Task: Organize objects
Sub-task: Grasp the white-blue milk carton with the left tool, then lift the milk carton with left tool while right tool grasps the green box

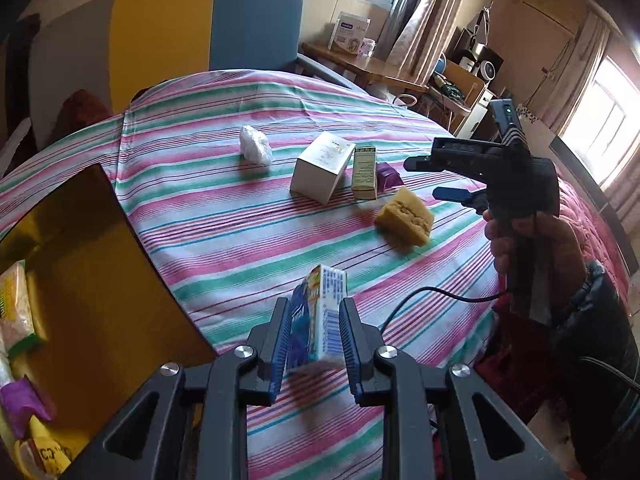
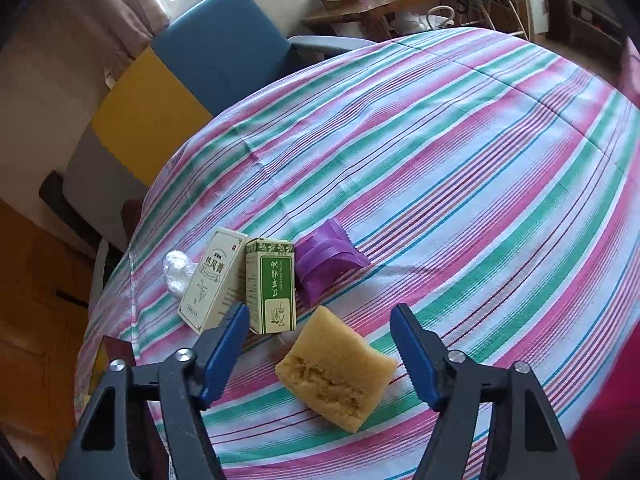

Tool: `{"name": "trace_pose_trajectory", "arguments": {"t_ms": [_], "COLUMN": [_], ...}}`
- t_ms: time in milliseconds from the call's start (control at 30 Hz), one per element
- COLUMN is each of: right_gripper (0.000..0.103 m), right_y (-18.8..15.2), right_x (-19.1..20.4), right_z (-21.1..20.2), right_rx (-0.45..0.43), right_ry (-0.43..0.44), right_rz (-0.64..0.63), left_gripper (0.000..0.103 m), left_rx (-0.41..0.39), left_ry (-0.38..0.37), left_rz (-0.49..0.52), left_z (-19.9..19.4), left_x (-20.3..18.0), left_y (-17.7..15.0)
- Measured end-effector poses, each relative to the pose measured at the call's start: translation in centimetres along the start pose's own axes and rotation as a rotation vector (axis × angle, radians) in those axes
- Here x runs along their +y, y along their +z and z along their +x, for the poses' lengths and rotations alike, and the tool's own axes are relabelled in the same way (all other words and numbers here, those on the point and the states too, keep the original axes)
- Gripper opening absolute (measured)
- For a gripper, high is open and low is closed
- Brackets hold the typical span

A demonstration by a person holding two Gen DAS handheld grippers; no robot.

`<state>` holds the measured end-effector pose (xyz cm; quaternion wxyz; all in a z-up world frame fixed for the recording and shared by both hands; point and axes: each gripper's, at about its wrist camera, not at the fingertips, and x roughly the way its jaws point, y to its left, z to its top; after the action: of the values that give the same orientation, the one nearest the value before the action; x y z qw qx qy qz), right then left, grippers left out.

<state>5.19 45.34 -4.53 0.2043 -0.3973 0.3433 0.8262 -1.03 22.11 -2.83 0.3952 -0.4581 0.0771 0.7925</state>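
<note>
1. While its blue-padded jaws stand closed on a small blue-and-white printed carton (image 1: 320,312), the left gripper (image 1: 314,334) holds that carton clear above the pink, green and white striped cloth (image 1: 224,216), beside an open yellow cardboard box (image 1: 92,264) that already has packets inside.
2. Pointing down over a yellow sponge block (image 2: 336,368), the right gripper (image 2: 320,344) has its jaws partly apart, one on each side of the sponge and touching nothing.
3. Just behind the sponge stand a green-and-cream upright carton (image 2: 272,286) and a taller cream carton (image 2: 214,280), side by side.
4. A purple foil packet (image 2: 326,258) lies just beside the green carton.
5. A crumpled white plastic lump (image 2: 176,272) sits beyond the cream carton.
</note>
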Motion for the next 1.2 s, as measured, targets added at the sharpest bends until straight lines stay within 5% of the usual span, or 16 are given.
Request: {"name": "trace_pose_trajectory", "arguments": {"t_ms": [133, 433, 700, 1200], "right_gripper": [0.068, 0.068, 0.07, 0.059], "right_y": [-0.4, -0.2, -0.3, 1.3], "right_x": [1.4, 0.5, 0.6, 2.4], "right_z": [0.6, 0.5, 0.3, 1.9], "right_rx": [0.006, 0.023, 0.033, 0.067], "right_ry": [-0.051, -0.055, -0.031, -0.044], "right_rz": [-0.085, -0.051, -0.045, -0.13], "left_gripper": [0.024, 0.024, 0.037, 0.025], "left_rx": [0.006, 0.016, 0.083, 0.105], "left_ry": [-0.016, -0.021, 0.027, 0.056], "left_rz": [0.0, 0.058, 0.083, 0.148], "left_z": [0.0, 1.0, 3.7, 6.5], "left_x": [0.0, -1.1, -1.2, -1.8], "left_y": [-0.7, 0.2, 0.0, -1.3]}}
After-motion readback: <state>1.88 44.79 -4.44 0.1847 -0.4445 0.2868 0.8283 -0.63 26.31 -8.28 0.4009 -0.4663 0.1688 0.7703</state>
